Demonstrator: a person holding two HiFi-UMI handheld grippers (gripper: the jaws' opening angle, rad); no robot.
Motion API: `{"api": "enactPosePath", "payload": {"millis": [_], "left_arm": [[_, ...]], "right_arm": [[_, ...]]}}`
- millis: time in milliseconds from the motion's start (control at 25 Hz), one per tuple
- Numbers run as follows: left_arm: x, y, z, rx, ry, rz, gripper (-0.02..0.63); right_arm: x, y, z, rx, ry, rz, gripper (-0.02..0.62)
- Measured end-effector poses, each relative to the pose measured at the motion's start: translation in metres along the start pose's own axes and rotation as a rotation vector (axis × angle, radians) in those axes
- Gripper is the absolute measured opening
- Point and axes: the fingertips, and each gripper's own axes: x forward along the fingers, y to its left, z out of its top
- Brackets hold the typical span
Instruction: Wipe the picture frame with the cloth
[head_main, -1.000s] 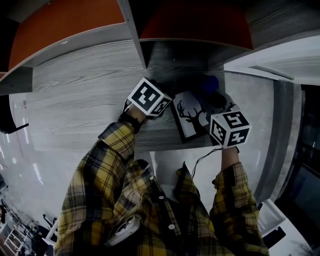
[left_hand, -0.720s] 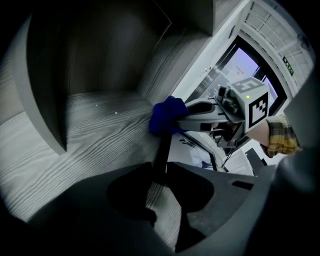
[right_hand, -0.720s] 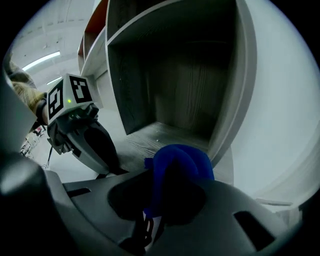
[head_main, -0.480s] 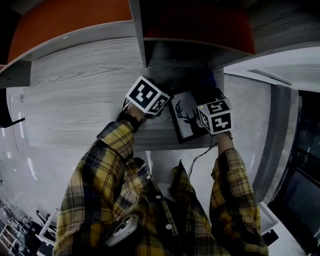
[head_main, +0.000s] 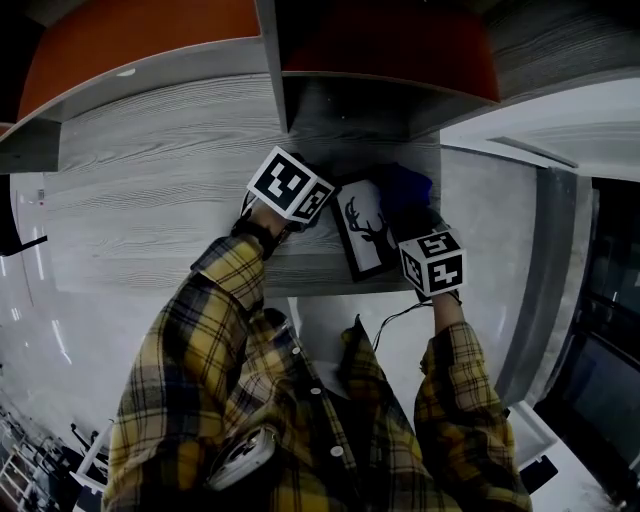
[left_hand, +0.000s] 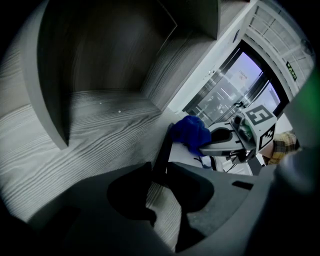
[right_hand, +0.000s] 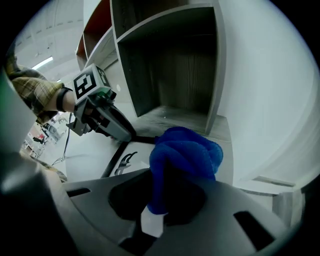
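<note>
shelf surface: a grey wood-grain board (head_main: 150, 190) running wide below the compartments.
divider: a grey upright panel (head_main: 272, 70) splits the shelving into two compartments.
back panels: orange-red (head_main: 130, 40) on the left, a darker red in shadow on the right.
side wall: plain white (right_hand: 270, 100), just beside an open grey cubby (right_hand: 175, 65).
floor: pale and glossy (head_main: 40, 330), streaked with reflected light.
windows: dark-framed glass doors (left_hand: 240, 85), lit bluish-violet.
ceiling: one bright light strip (right_hand: 42, 63).
</note>
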Motion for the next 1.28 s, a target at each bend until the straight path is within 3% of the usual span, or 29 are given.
{"api": "enactPosePath", "payload": {"millis": [440,800,920,1120,1280], "left_arm": [[0.001,0.001,0.000,-0.009,0.002,-0.008,0.098],[0.000,0.001,0.000,-0.006,0.004,-0.008,0.098],[0.001,-0.001,0.000,0.001,0.005,-0.006,0.098],[0.001,0.000,0.000,-0.001,0.001,-0.007,0.098],[0.000,0.000,0.000,-0.006,-0.010,-0.009,0.098]], "right_arm": [[-0.041,0.017,-0.065,0.082,0.089,0.027,0.052],[-0.070,0.024,-0.099,0.220,0.070,0.004,0.052],[-0.074,0.025,-0.075,0.229,0.011,0.005,0.052],[-0.073,0.025,0.034,0.117,-0.206,0.015,0.052],[-0.035,0.019,0.085,0.027,-0.235,-0.006,0.052]]}}
